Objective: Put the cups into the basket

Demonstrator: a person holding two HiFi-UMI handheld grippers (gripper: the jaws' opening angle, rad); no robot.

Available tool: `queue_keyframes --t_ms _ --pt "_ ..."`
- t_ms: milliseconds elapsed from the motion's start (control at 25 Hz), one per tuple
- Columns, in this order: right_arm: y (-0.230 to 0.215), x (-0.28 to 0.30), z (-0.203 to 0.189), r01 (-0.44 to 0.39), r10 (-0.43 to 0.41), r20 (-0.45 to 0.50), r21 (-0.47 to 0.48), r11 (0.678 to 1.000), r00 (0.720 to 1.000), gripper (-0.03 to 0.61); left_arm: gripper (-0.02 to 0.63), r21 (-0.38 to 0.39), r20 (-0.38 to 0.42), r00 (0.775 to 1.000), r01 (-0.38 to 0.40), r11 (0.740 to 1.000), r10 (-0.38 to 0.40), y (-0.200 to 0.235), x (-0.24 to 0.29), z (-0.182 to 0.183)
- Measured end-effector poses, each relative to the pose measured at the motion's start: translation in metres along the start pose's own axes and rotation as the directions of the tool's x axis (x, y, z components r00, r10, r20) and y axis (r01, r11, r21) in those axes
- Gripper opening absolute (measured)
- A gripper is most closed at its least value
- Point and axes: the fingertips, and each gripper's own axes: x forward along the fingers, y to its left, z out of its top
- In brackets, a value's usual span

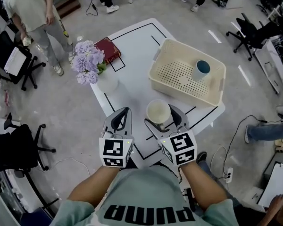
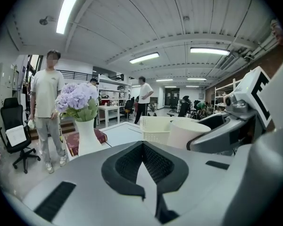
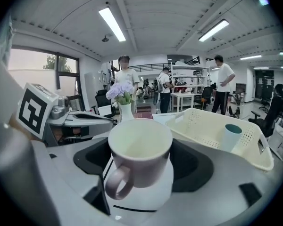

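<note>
Counting from the head view: one teal-lined cup (image 1: 202, 69) stands in the basket (image 1: 212, 97); a white mug (image 1: 159, 112) sits outside it, nearby. Left gripper view: left gripper (image 2: 144, 173) pressed together, empty. Right gripper view: right gripper (image 3: 140, 160) pinches the mug; one transfer apparently left.

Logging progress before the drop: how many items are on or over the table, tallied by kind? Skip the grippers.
Cups: 2 (pale mug between the jaws of the right gripper; teal cup in the basket)
Baskets: 1
Vases of flowers: 1
Books: 1
Total: 5
</note>
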Motion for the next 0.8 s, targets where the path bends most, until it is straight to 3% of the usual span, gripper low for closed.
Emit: queue_keyframes --t_ms 200,440,800 --pt "-0.015 -0.014 0.037 0.004 -0.005 0.05 0.028 1.0 0.999 0.382 0.006 0.005 0.032 0.999 0.012 1.0 -0.012 -0.004 0.001 0.03" --pt "-0.039 -0.025 0.073 0.027 -0.027 0.092 -0.004 1.0 0.995 0.382 0.006 0.01 0.07 0.997 0.036 0.999 -0.036 -0.015 0.013 0.066" --pt "-0.071 -0.02 0.099 0.042 -0.043 0.12 0.007 0.999 0.992 0.382 0.006 0.048 0.087 0.994 0.06 0.997 -0.064 -0.029 0.04 0.095"
